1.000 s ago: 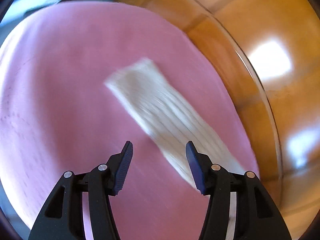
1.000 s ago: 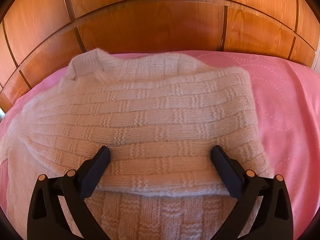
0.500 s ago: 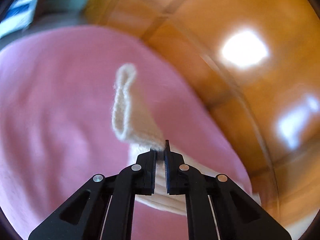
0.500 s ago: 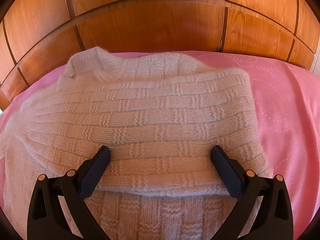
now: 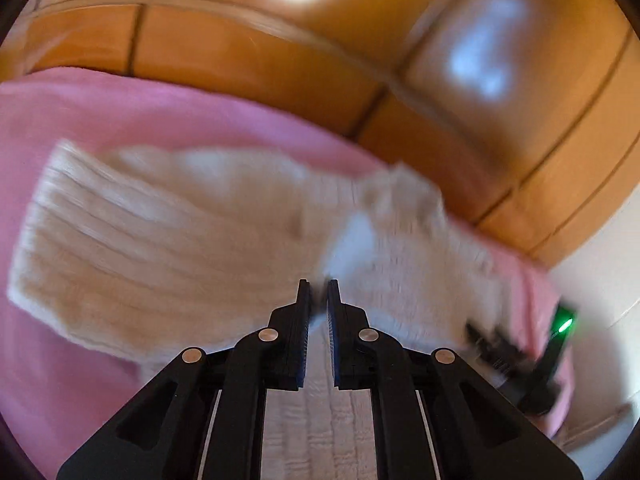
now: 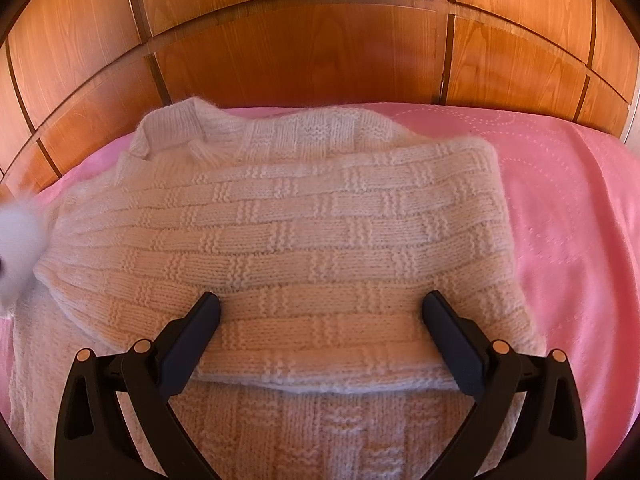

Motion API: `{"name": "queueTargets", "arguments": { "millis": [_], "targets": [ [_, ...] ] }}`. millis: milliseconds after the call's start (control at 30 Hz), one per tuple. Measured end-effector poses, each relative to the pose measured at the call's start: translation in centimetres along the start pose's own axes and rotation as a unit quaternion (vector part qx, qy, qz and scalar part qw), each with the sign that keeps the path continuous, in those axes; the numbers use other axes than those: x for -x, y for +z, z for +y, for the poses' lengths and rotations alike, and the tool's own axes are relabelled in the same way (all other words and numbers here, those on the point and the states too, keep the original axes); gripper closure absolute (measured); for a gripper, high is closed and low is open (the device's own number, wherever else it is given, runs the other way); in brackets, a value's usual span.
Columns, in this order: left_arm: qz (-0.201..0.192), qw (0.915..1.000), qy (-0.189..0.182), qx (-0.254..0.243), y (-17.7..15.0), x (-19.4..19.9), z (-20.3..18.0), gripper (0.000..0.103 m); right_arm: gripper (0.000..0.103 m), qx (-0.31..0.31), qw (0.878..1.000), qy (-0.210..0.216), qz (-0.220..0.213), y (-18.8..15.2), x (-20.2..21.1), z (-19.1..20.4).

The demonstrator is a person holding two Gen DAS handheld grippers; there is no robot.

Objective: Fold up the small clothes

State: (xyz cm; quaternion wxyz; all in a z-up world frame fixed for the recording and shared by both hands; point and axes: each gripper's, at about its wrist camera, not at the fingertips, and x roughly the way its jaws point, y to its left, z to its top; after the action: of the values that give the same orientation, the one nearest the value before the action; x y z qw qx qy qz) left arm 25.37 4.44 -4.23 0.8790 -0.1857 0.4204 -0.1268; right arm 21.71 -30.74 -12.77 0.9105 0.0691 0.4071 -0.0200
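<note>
Left tool (image 5: 318, 300) is clenching a fold of the cream sweater's sleeve (image 5: 160, 240), carrying it over the pink bed (image 5: 120, 112); the thin pinch risks slipping. Right tool (image 6: 320, 336), released, is hovering over the sweater (image 6: 300, 232), not pinning it, so the body may be dragging.

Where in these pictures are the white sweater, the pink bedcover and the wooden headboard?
white sweater (image 6: 288, 240): right wrist view, middle of its folded-over knit panel.
pink bedcover (image 6: 568, 248): right wrist view, bare stitched area right of the sweater.
wooden headboard (image 6: 304, 60): right wrist view, centre panel behind the bed.
</note>
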Motion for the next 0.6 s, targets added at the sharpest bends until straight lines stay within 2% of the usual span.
{"name": "queueTargets", "arguments": {
  "millis": [33, 100, 133, 300, 400, 467, 500, 600],
  "targets": [
    [0.010, 0.9999, 0.002, -0.007, -0.4, -0.6, -0.4, 0.087, 0.002, 0.000, 1.000, 0.001, 0.000, 0.0, 0.0, 0.0],
    [0.023, 0.9997, 0.000, -0.012, -1.9, -0.2, -0.8, 0.055, 0.002, 0.000, 1.000, 0.003, -0.002, 0.0, 0.0, -0.1],
    [0.019, 0.9997, 0.004, -0.013, -2.5, 0.6, -0.8, 0.052, 0.002, -0.001, 1.000, 0.004, -0.002, 0.0, 0.1, -0.2],
    [-0.007, 0.9980, 0.039, -0.048, -6.0, 3.9, 0.0, 0.052, 0.003, -0.002, 1.000, 0.006, -0.009, 0.4, 0.6, -0.3],
    [-0.010, 0.9960, 0.057, -0.069, -8.6, 5.1, 0.8, 0.052, 0.012, 0.011, 0.999, 0.010, -0.029, 0.8, 2.7, 0.8],
    [-0.002, 0.9952, 0.064, -0.074, -9.9, 4.7, 1.2, 0.052, 0.024, 0.019, 0.997, 0.060, -0.034, 0.9, 4.4, 2.7],
    [0.001, 0.9949, 0.068, -0.074, -10.3, 4.5, 1.5, 0.052, 0.026, 0.025, 0.995, 0.095, -0.029, 0.8, 5.0, 4.1],
    [-0.003, 0.9958, 0.063, -0.065, -10.5, 4.2, 2.1, 0.052, 0.035, 0.041, 0.977, 0.207, 0.022, 0.3, 5.0, 8.9]
  ]
}}
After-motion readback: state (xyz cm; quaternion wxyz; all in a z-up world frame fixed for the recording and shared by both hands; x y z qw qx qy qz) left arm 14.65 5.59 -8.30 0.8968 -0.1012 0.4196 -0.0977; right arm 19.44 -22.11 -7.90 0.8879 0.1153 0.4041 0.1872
